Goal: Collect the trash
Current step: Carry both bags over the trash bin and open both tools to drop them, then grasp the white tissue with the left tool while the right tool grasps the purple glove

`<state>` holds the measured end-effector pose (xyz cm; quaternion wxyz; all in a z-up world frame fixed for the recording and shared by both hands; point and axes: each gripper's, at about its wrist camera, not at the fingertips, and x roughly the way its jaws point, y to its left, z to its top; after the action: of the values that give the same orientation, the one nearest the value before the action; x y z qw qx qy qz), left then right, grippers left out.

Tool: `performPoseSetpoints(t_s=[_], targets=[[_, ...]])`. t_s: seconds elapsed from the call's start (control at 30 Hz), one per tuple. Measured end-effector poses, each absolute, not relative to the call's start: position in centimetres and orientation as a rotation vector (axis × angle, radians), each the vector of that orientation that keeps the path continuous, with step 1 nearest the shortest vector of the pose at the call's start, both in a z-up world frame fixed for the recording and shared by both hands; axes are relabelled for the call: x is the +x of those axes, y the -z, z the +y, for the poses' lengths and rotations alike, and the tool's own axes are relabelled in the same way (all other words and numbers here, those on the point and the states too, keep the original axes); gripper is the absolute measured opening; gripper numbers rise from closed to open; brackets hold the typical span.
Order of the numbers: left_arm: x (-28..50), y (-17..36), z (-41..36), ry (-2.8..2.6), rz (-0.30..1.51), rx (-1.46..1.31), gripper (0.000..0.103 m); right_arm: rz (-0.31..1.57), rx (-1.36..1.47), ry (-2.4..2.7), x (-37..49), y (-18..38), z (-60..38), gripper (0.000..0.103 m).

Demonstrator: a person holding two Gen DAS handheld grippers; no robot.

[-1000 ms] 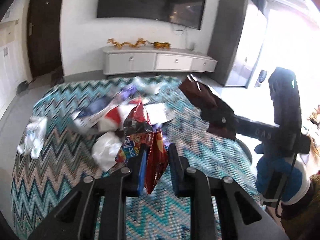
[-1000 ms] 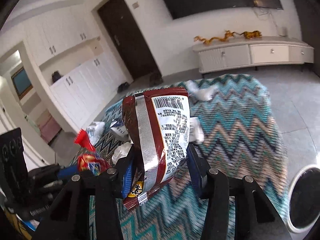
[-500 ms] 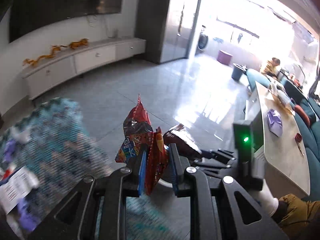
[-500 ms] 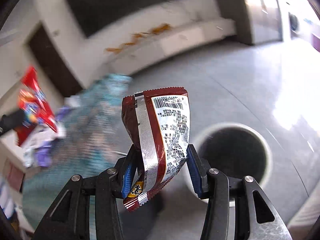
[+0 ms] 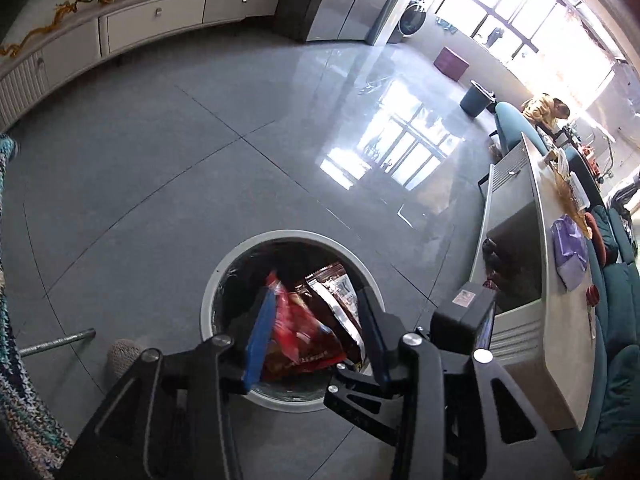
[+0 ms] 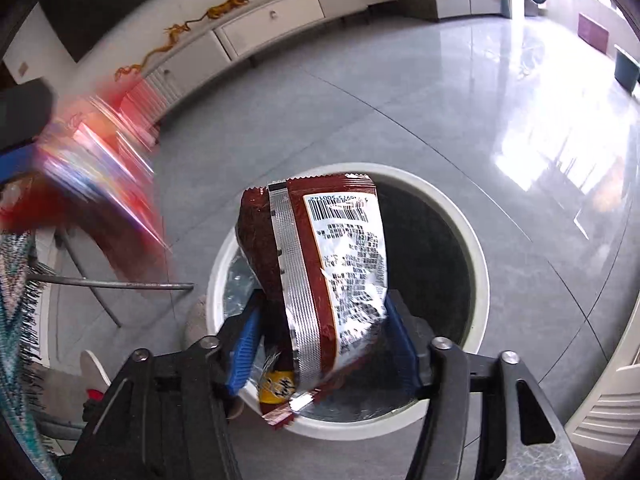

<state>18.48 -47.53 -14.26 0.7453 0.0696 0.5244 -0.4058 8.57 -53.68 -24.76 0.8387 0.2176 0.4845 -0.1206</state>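
Open floor (image 5: 168,184) around bin (image 5: 224,272)

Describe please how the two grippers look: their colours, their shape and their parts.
Both the left gripper and the right gripper are black, with two angular arms joined by round silver bolts. Each arm has cut-out holes. The fingers carry blue ribbed pads inside. A black box-shaped block sits on the right gripper, as the left view shows.

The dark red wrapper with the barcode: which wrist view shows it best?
The right wrist view: the dark red wrapper fills the middle between the opening right claw, barcode and silver seam sharp, above the white bin. The left wrist view shows only a corner of it, beside a red wrapper.
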Motion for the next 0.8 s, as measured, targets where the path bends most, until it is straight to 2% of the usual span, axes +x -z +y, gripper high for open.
performPoseSetpoints(t_s=[0.07,0.33,0.47,0.7,0.8], targets=[[18.7,14.4,-47.0,0.889,1.165,0.121,0.051,1.032,0.452,0.26,8.1,25.3,-54.1,0.064],[17.4,10.0,-42.5,0.88,1.045,0.1,0.051,1.019,0.424,0.305,6.2,23.3,-54.0,0.069],[15.2,5.9,-37.6,0.859,0.943,0.068,0.051,1.011,0.384,0.324,6.2,21.7,-53.5,0.075],[11.7,-0.2,-27.3,0.761,0.799,0.072,0.051,0.948,0.351,0.285,5.8,16.8,-50.2,0.075],[10.3,-2.4,-22.3,0.695,0.728,0.065,0.051,0.892,0.324,0.24,5.5,13.0,-47.0,0.075]])
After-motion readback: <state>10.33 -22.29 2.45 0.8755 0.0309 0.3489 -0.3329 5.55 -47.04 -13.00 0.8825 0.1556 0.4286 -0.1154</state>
